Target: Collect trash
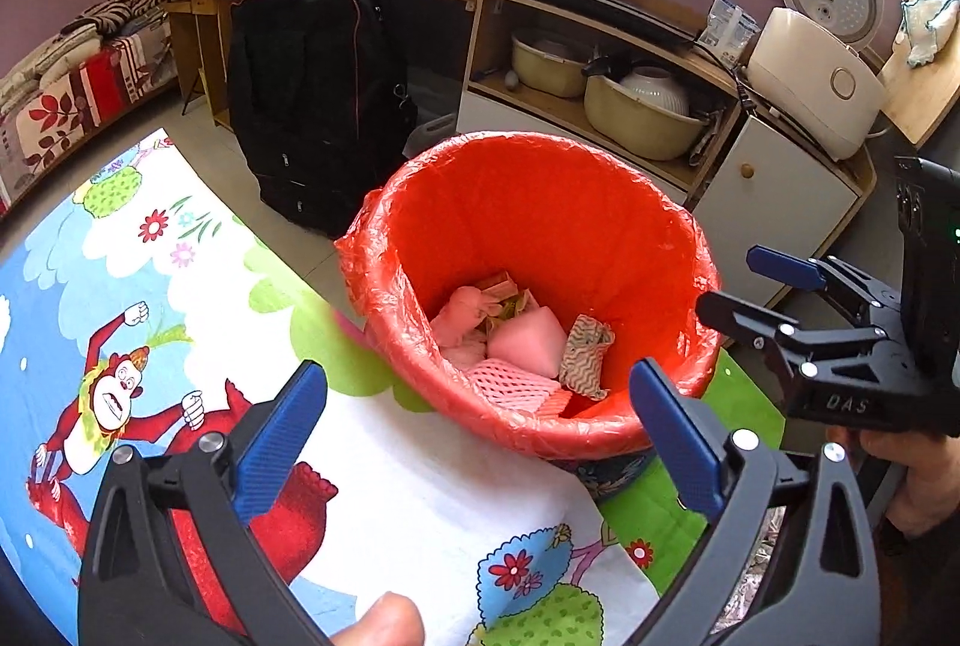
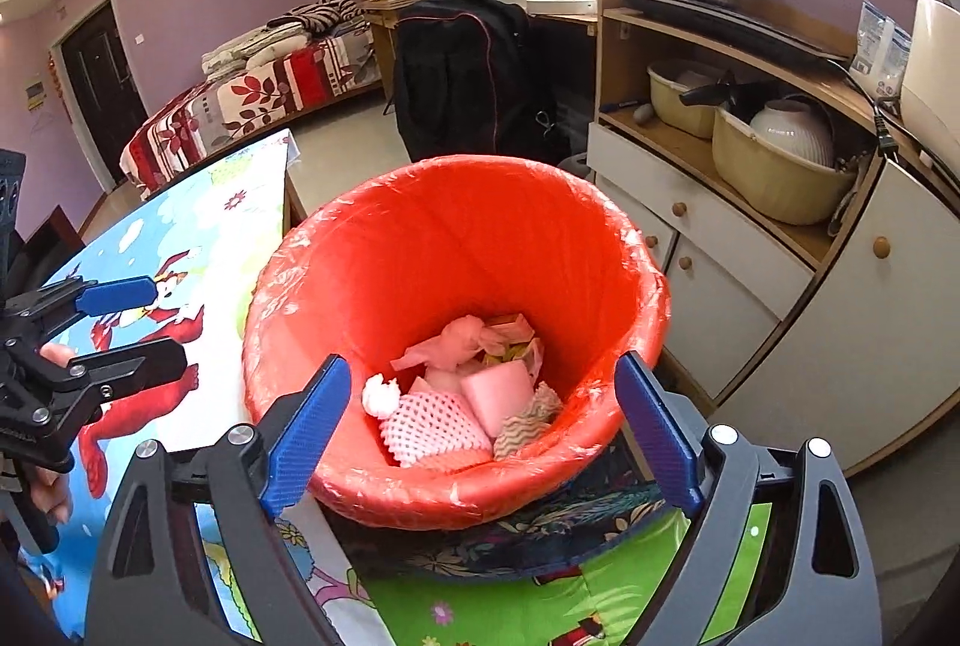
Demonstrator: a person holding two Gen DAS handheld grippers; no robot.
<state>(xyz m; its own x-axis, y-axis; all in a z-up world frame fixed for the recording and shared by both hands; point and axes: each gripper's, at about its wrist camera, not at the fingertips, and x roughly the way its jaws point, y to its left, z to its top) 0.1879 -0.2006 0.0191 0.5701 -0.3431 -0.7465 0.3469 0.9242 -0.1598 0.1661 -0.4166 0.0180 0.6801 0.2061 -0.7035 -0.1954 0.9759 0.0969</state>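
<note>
Over on the left, the left hand-held gripper (image 1: 477, 433) stood with its blue pads wide apart and nothing between them, pointing down over the cartoon-printed cloth on the tabletop (image 1: 150, 286). Straight ahead of it, just past the fingertips, sat the bin (image 1: 540, 202) with its red liner, mouth open and tilted toward both cameras. Down in the bottom lay the trash (image 1: 522, 340): pink foam netting, a pink block, crumpled wrappers, a patterned scrap, all heaped together. Moving right, the right hand-held gripper (image 2: 483, 427) hung over the near rim, jaws spread just as wide and holding nothing, with the bin's opening directly below and ahead. From its view a white wad lay at the left of the pile. The 2 tools flanked the bin, the right one the closer to its mouth. No loose litter showed on the cloth, so the next pickup looked to lie away from the bin, out of both views.
</note>
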